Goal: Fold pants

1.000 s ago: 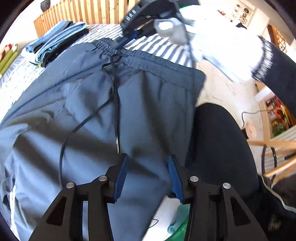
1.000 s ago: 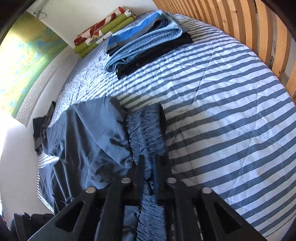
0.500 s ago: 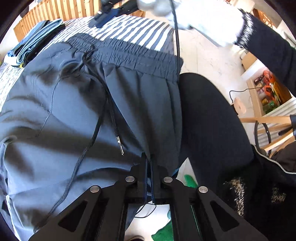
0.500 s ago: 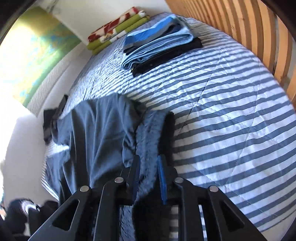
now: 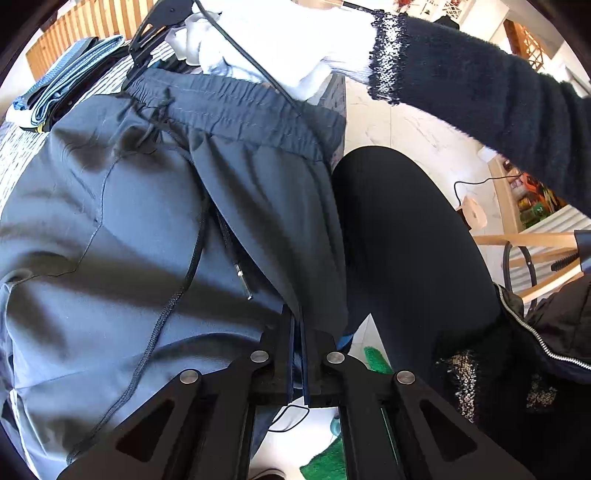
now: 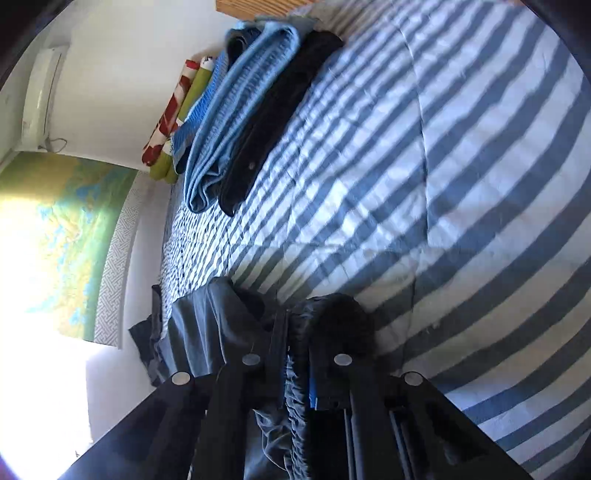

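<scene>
Since the second before, both grippers had gone from spread or loosely set to clamped, and the right wrist view had rolled sideways. Jaws of the left gripper (image 5: 297, 343) were pressed together on a fold of the pants (image 5: 147, 229) at the side seam below the waistband (image 5: 243, 110). Jaws of the right gripper (image 6: 297, 354) pinched the gathered waistband (image 6: 299, 387) between them. One pair of gray pants lay across the near edge of the bed (image 6: 424, 166), waistband toward the person's gloved hand (image 5: 280, 33), legs running away along that edge toward the left. One drawstring (image 5: 192, 266) trailed down the front in two ends. A stack of folded clothes (image 6: 243, 122) sat near the bed's far corner by the wall.
</scene>
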Motion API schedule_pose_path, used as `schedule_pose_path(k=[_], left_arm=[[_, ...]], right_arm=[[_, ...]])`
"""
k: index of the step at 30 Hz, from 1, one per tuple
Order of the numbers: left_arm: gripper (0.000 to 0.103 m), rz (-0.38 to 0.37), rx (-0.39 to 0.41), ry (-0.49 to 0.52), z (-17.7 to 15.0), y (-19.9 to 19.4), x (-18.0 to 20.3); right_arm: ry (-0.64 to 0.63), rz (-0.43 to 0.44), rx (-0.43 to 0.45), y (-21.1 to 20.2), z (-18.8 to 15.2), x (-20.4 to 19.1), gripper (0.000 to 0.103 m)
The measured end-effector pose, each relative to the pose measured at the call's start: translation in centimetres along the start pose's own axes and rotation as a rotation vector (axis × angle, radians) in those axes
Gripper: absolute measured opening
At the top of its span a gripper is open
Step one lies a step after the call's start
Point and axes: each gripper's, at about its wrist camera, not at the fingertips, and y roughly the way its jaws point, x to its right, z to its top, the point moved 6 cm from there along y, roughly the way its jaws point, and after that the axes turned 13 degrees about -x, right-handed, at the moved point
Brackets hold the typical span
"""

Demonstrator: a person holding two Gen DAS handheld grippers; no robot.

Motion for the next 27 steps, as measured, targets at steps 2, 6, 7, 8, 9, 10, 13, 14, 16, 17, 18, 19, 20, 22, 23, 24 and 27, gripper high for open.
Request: schedule_pose_path(k=[2, 6, 7, 8, 9, 10, 13, 14, 16, 17, 18, 19, 20, 22, 23, 24, 27], left_arm=[[0.002, 0.0, 0.029, 0.006, 0.8, -1.0, -0.5], [0.002, 0.026, 0.117, -0.005, 5.1, -3.1, -2.9], [0.002, 0.023, 0.134, -0.012, 6.3, -3.4, -3.6], [0.002, 0.007, 0.14, -0.017, 7.8, -3.3, -4.4], [0.002, 0.003, 0.15, -0.032, 9.3, -3.1, -5.4], [0.002, 0.01, 0.169, -0.052, 10.6, -2.9, -6.3], [0.024, -0.006, 0.135, -0.116, 13.1, -1.0, -8.9], [0.031, -0.036, 0.125, -0.145, 13.4, -0.6, -9.6], [0.031, -0.074, 0.132, -0.15, 13.2, -0.7, -9.7], [0.031, -0.069, 0.139, -0.131, 12.7, -1.1, -9.4], [0.032, -0.059, 0.147, -0.117, 12.0, -1.5, -9.0], [0.032, -0.053, 0.154, -0.11, 11.3, -2.1, -8.7], [0.032, -0.054, 0.16, -0.105, 10.5, -2.6, -8.5], [0.032, -0.046, 0.174, -0.11, 8.9, -3.7, -8.1], [0.032, -0.042, 0.184, -0.12, 7.3, -4.5, -7.8], [0.032, -0.041, 0.195, -0.139, 5.4, -5.3, -7.5], [0.032, -0.027, 0.231, -0.225, -0.1, -8.0, -7.9]], right_arm=[[-0.103, -0.068, 0.079, -2.7, 1.4, -2.4, 0.005], [-0.185, -0.164, 0.21, -8.0, 6.0, -5.0, 0.005], [-0.194, -0.187, 0.227, -8.7, 7.2, -5.1, 0.005], [-0.207, -0.225, 0.24, -9.2, 8.5, -5.3, 0.005], [-0.217, -0.281, 0.259, -9.5, 9.5, -5.2, 0.005], [-0.203, -0.329, 0.273, -9.4, 10.7, -4.6, 0.005], [-0.138, -0.369, 0.182, -7.1, 12.2, -1.7, 0.01], [-0.124, -0.37, 0.115, -6.0, 12.0, -0.6, 0.01], [-0.109, -0.39, 0.065, -5.5, 11.2, 0.8, 0.013], [-0.116, -0.377, 0.061, -5.8, 10.7, 1.1, 0.014], [-0.116, -0.355, 0.062, -6.4, 10.0, 1.3, 0.015], [-0.108, -0.324, 0.068, -7.4, 9.4, 1.5, 0.016], [-0.1, -0.294, 0.074, -8.3, 8.6, 1.5, 0.017], [-0.113, -0.299, 0.088, -10.4, 6.4, 1.5, 0.017], [-0.124, -0.325, 0.091, -11.3, 5.1, 1.7, 0.018], [-0.134, -0.347, 0.087, -11.9, 3.6, 1.8, 0.019], [-0.106, -0.335, 0.062, -13.0, -2.1, 3.4, 0.024]])
